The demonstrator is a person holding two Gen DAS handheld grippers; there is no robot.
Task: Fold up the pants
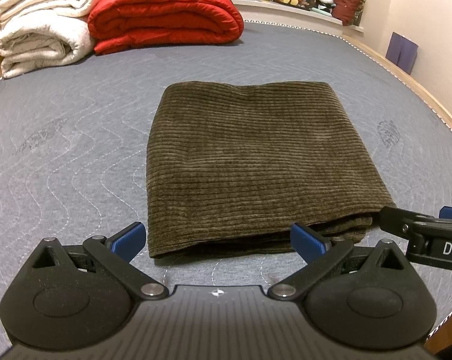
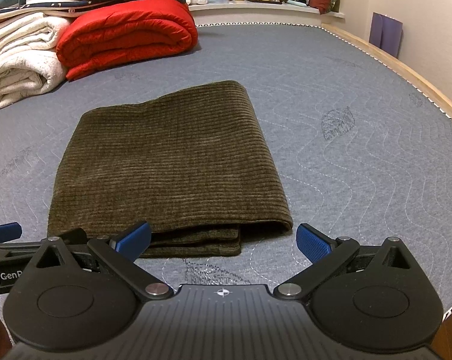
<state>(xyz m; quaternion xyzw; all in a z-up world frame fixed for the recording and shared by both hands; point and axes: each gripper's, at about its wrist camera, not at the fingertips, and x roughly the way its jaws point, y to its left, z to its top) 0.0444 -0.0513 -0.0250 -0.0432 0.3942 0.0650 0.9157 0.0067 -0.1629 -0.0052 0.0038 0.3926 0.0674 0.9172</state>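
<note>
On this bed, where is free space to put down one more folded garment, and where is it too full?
Bare grey quilted mattress lies right of the folded olive corduroy pants, up to the wooden bed edge. Another free patch lies left of the pants. The far left corner is crowded: a folded red quilt and white blankets are stacked there.

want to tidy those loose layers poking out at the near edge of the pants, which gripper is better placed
Right, probably. The right gripper is open with the uneven layer ends of the pants straight between its fingers. The left gripper, also open, faces the smoother left part of that edge.
</note>
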